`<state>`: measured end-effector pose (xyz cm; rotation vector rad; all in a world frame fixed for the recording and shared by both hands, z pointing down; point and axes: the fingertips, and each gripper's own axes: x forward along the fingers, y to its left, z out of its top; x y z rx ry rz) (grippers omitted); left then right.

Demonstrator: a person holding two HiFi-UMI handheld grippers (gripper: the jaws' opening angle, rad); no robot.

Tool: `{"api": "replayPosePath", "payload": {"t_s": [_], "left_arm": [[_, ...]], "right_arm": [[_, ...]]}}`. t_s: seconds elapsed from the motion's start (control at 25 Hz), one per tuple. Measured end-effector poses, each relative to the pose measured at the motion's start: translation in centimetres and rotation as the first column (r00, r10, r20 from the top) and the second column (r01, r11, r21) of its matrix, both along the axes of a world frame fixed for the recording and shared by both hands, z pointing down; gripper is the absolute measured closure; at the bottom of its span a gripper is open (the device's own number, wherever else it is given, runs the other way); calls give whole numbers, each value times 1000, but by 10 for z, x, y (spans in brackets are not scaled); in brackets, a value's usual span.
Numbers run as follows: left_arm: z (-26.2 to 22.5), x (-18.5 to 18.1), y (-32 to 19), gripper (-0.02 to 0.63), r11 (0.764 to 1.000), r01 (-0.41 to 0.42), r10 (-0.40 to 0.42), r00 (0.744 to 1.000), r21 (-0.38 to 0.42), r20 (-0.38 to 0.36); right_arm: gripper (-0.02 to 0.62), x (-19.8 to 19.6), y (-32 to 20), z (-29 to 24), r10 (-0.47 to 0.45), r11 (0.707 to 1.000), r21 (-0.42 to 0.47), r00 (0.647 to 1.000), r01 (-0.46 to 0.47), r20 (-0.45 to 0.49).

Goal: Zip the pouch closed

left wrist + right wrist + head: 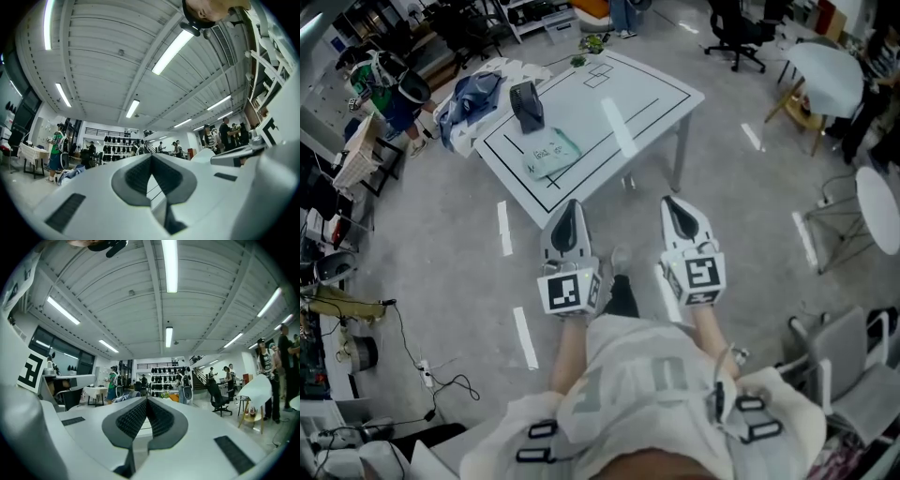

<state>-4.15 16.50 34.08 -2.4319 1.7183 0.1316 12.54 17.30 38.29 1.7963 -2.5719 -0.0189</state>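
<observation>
Forearms [567, 349] stretched forward, left gripper [571, 208] and right gripper [673, 204] side by side, both closed, empty, pouch [551, 153] on table [656, 103] beyond

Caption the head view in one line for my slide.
Standing before the white table, the left gripper and right gripper both shut and empty, green pouch lying untouched on top.

Bright, even indoor light from long ceiling tubes [169, 263], w/ glare on them. Reflected streak across the table [647, 94] top; shadows soft, faint. Both gripper views strong fisheye: black corners, beams [152, 296] bent at edges, close foreground soft. Head view sharp.
</observation>
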Motion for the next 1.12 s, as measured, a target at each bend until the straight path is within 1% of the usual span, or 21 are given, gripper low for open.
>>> {"api": "replayPosePath", "payload": {"t_s": [0.08,0.24,0.4,0.6,0.72,0.88,1.0,1.12], "left_arm": [[4,-5,-13,600,1000,1,-1,1000,2,2],[18,-16,-43,600,999,15,-15,1000,-31,-13],[29,-26,-90,600,998,19,-20,1000,-55,-16],[37,-41,-166,600,997,21,-23,999,-69,-28],[42,-53,-216,600,996,28,-32,999,-81,-39],[45,-73,-272,600,993,29,-35,998,-117,-52],[41,-82,-312,600,994,16,-20,999,-105,-38],[38,-93,-342,600,995,22,-24,1000,-98,-19]], "right_arm": [[588,-4,-14,2,1,1000,7,1000,-1,-3],[588,-8,-45,14,15,1000,-13,1000,-15,-14],[588,-14,-87,24,12,999,-38,999,-13,-36],[588,-24,-165,27,35,998,-47,998,-38,-47],[588,-41,-218,26,13,999,-43,999,-14,-39],[588,-60,-279,10,16,998,-57,999,-17,-32],[588,-77,-322,4,4,999,-46,999,-6,-41],[588,-97,-352,3,-24,999,-50,999,21,-48]]}}
